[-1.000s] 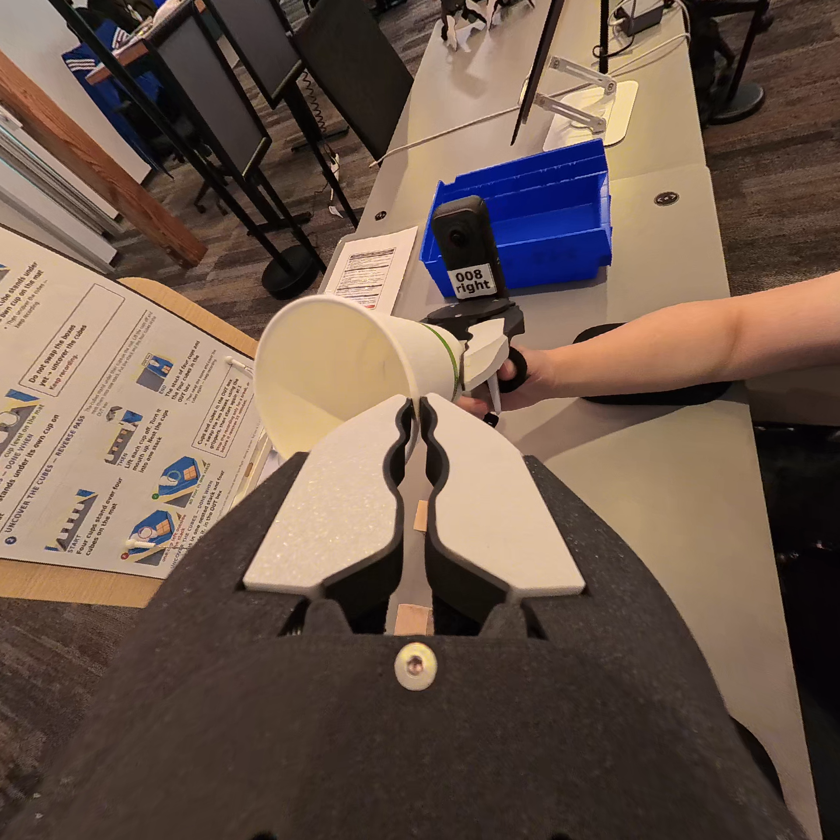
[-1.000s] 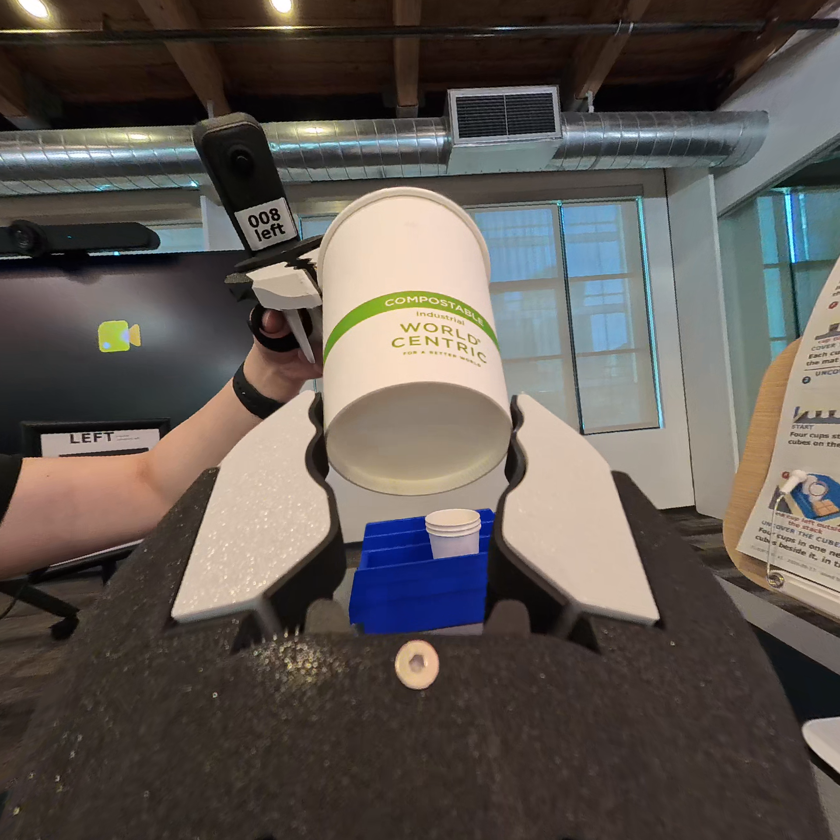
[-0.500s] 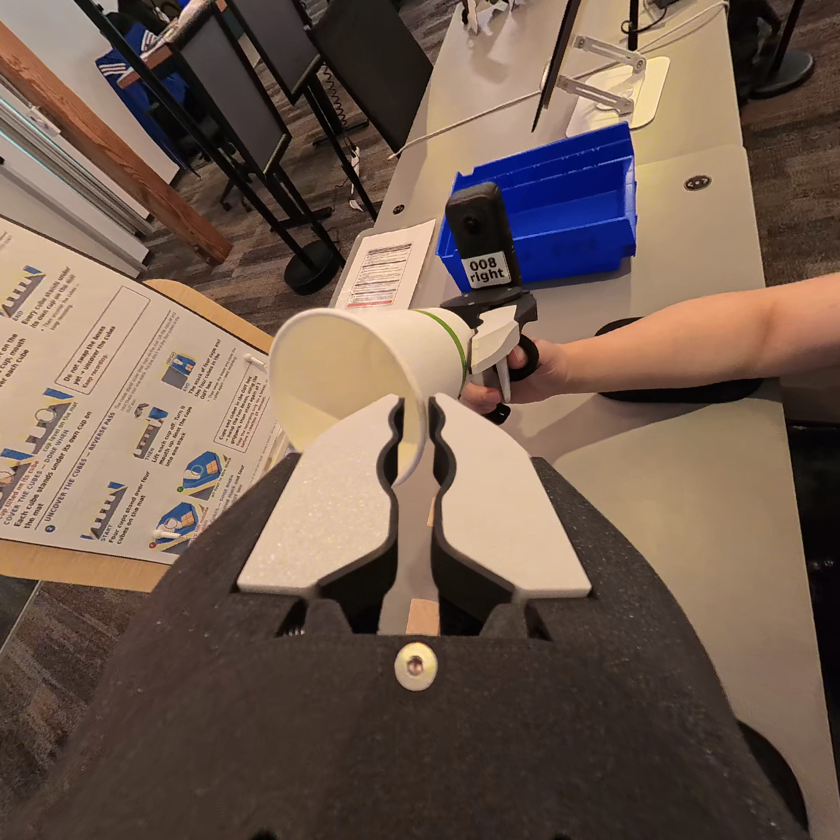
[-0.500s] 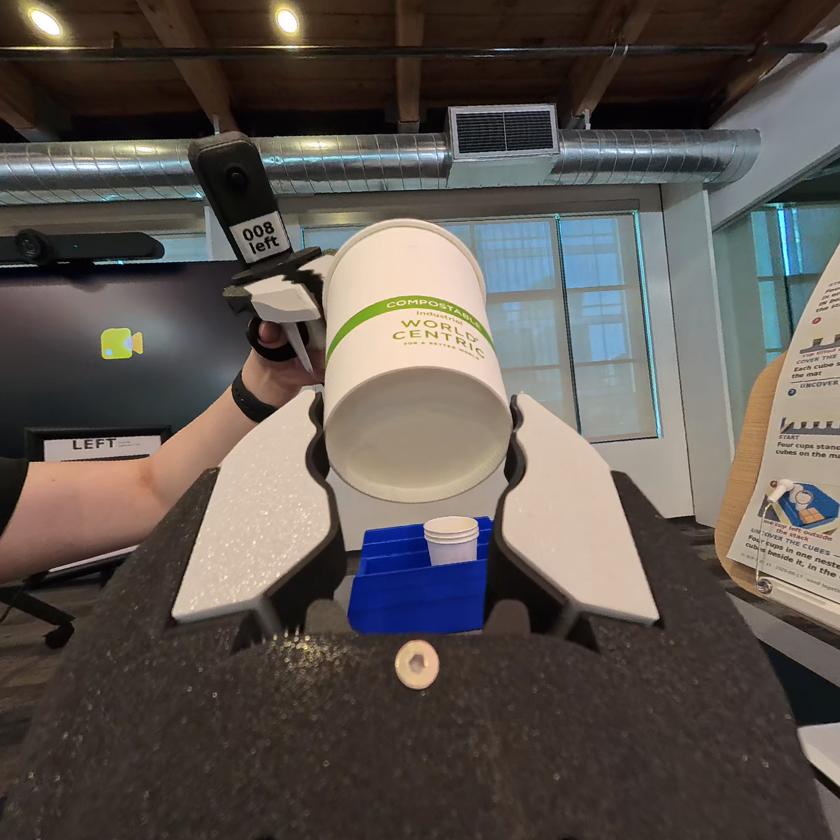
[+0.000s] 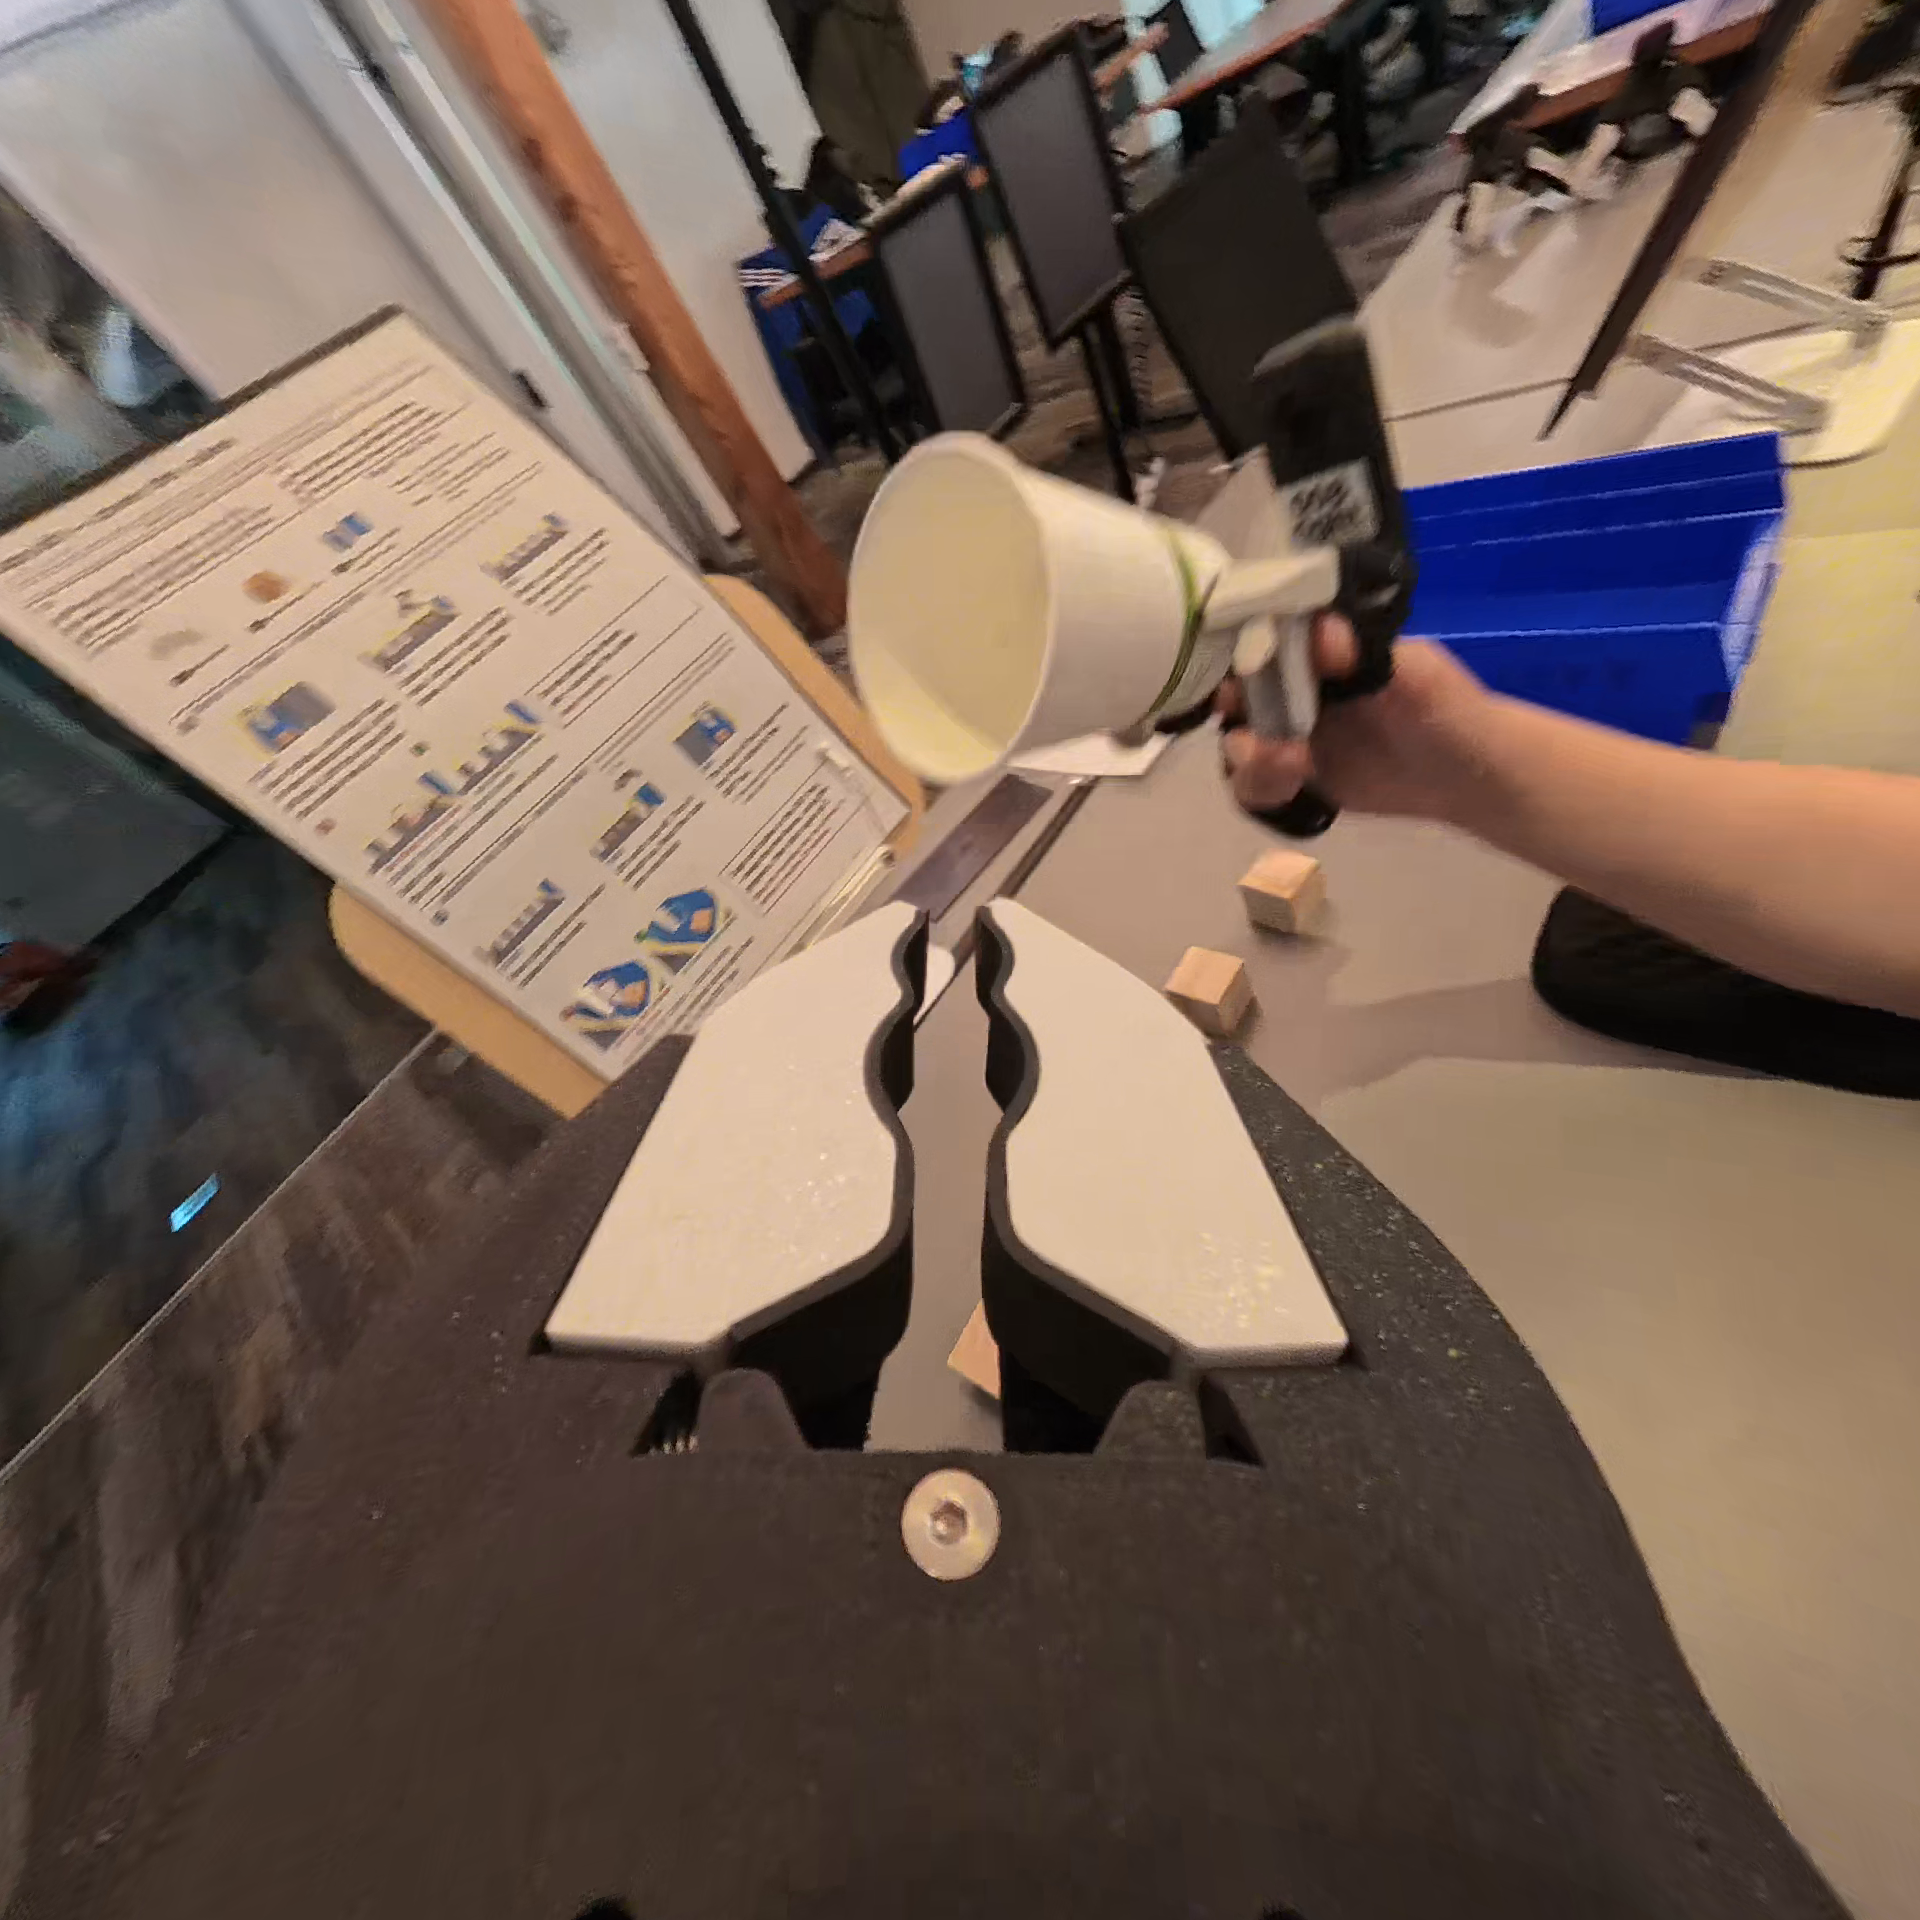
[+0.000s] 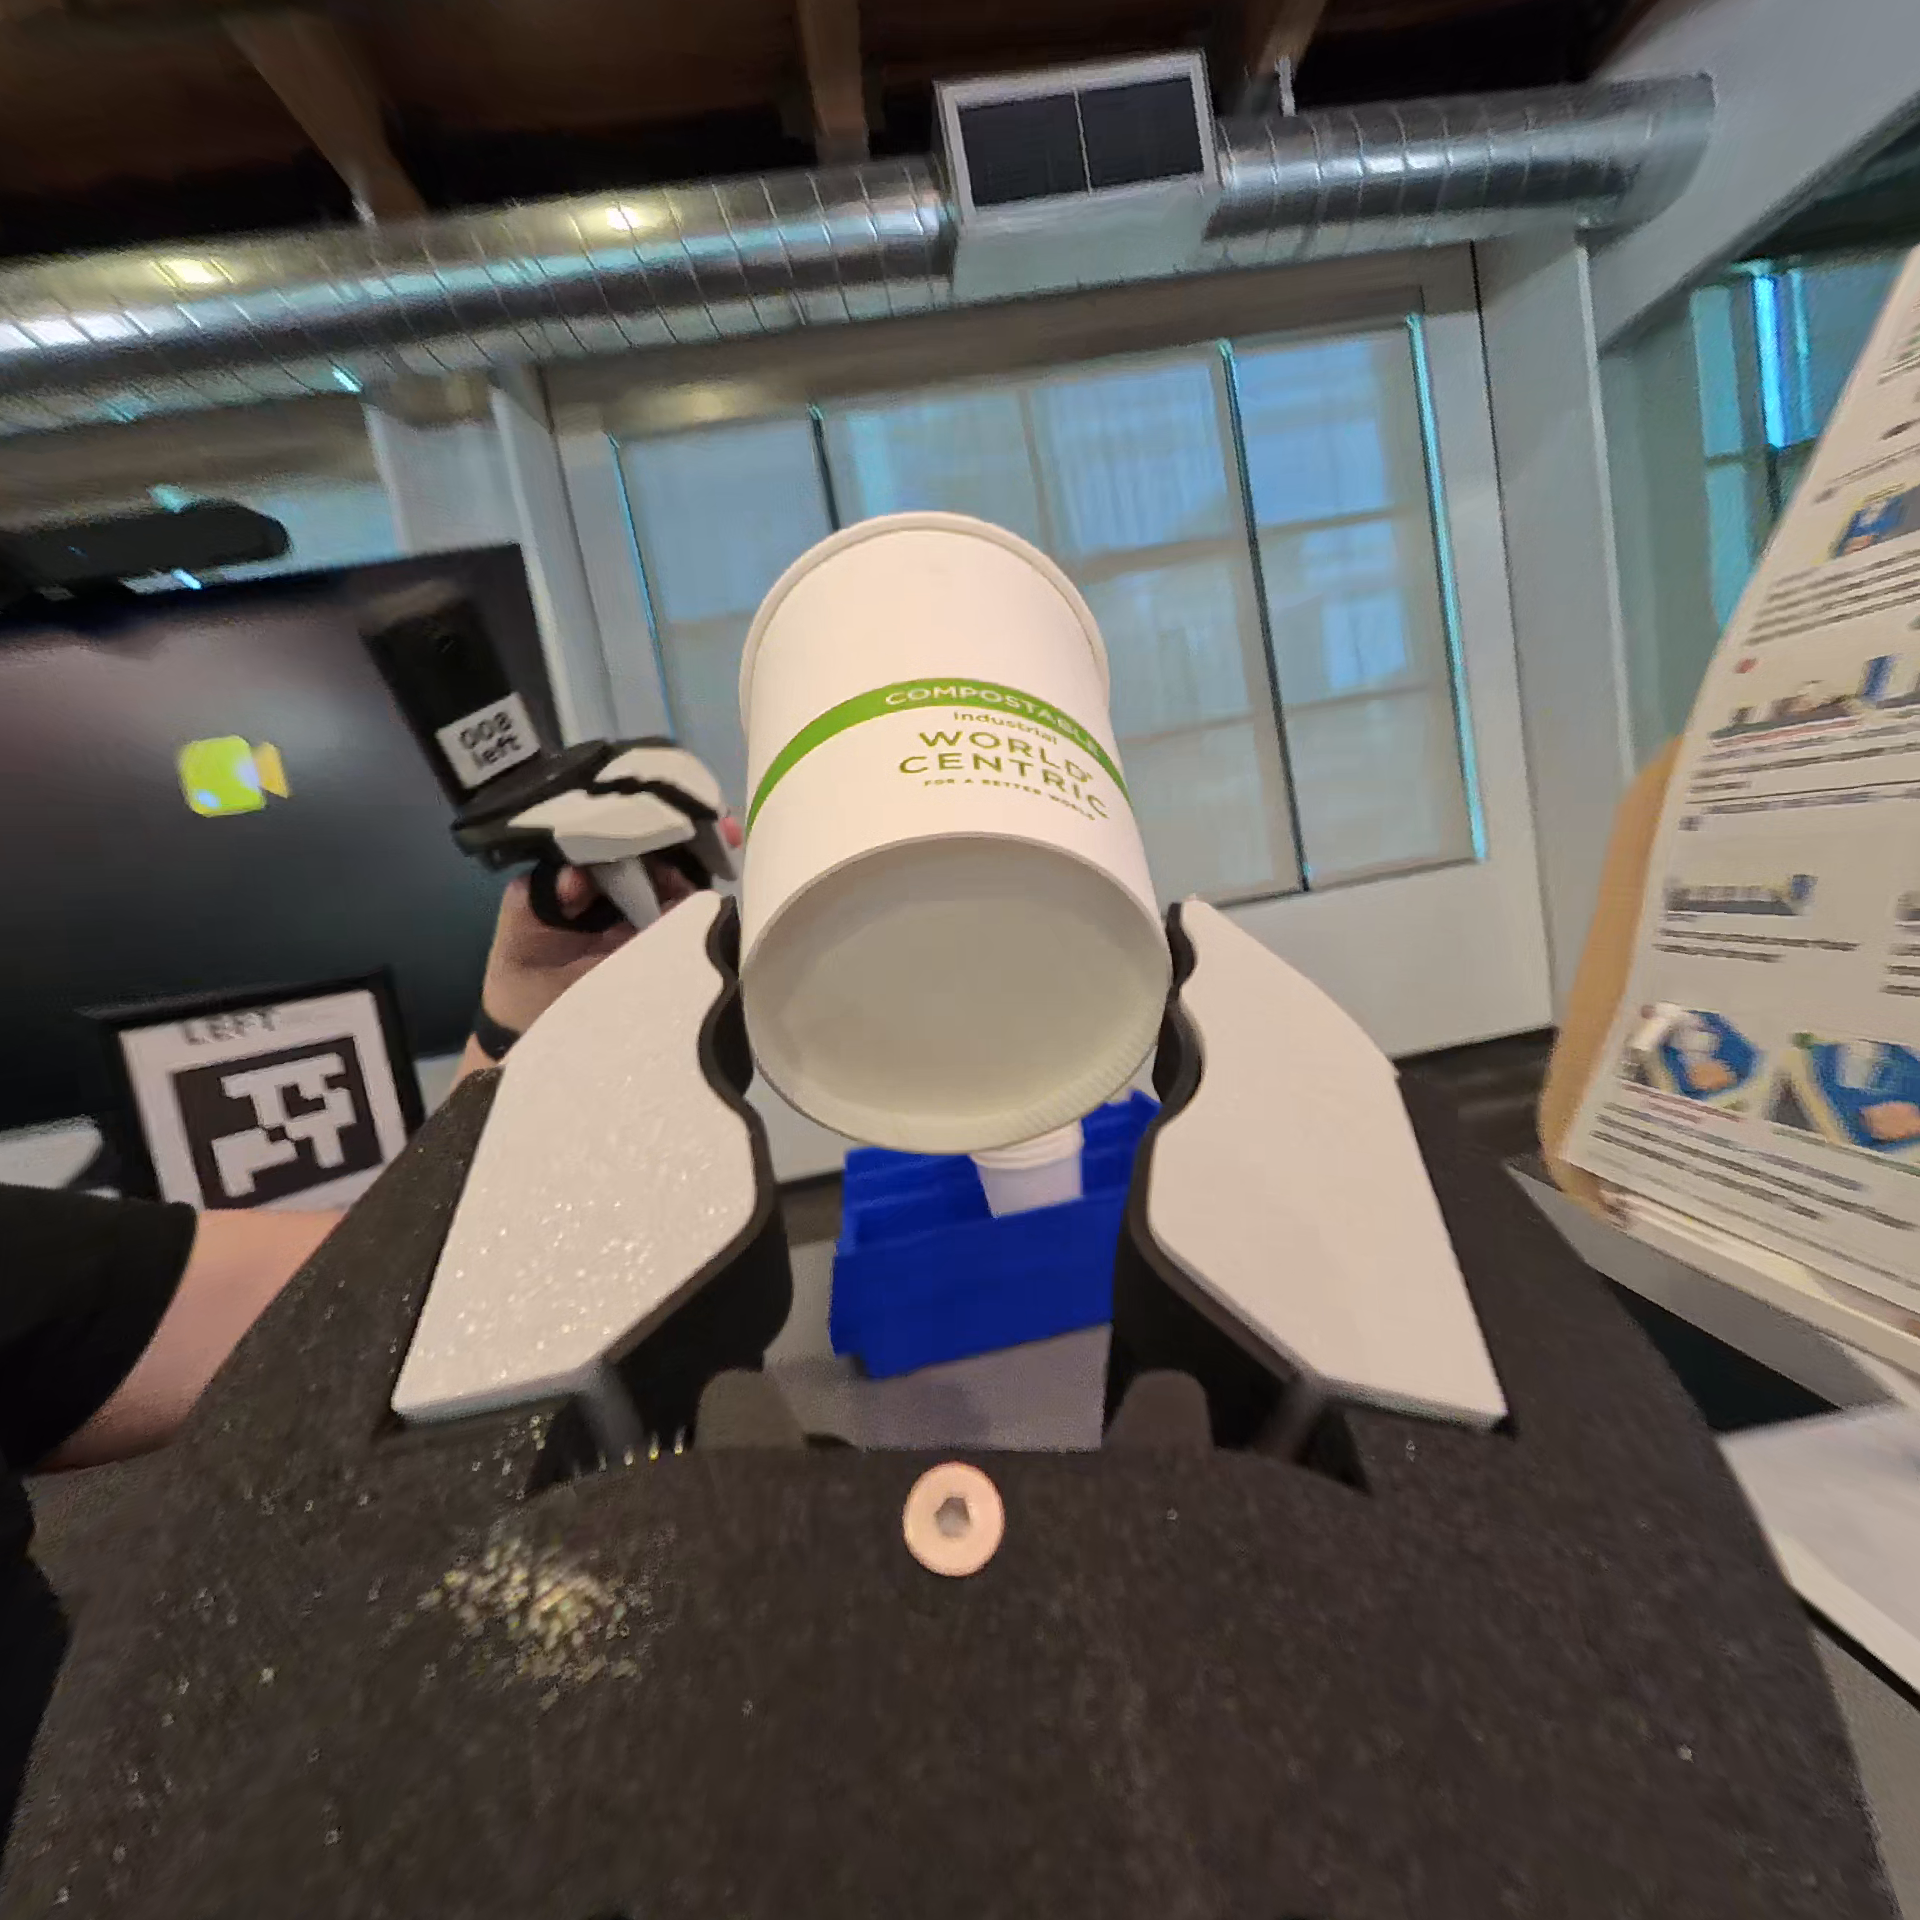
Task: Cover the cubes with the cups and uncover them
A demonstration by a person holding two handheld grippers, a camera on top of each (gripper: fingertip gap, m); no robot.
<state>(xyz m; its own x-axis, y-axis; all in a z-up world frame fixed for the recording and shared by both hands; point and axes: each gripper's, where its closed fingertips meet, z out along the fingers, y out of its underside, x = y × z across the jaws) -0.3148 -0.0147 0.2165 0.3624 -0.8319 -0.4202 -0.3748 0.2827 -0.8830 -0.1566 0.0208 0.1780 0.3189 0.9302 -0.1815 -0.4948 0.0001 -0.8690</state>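
Note:
A white paper cup with a green band (image 6: 935, 831) lies tilted in my right gripper (image 6: 951, 914), which is shut on its base end. In the left wrist view the cup (image 5: 997, 613) is held in the air with its mouth facing my left gripper, and the right gripper (image 5: 1210, 634) is behind it. My left gripper (image 5: 948, 920) is empty, with only a narrow gap between its fingers, below and apart from the cup. It also shows in the right wrist view (image 6: 717, 831). Three wooden cubes lie on the grey table (image 5: 1558, 1299): one (image 5: 1283, 891), another (image 5: 1210, 987), and one seen between my fingers (image 5: 975, 1356).
A blue bin (image 5: 1590, 582) stands behind the right hand; in the right wrist view it (image 6: 966, 1278) holds a stack of white cups (image 6: 1029, 1174). An instruction board (image 5: 416, 707) leans at the table's left edge. A black pad (image 5: 1714, 997) lies under the right forearm.
My left gripper has let go of the cup's rim and drawn back and down from it. The cup stays in my right gripper. The cubes have come into view.

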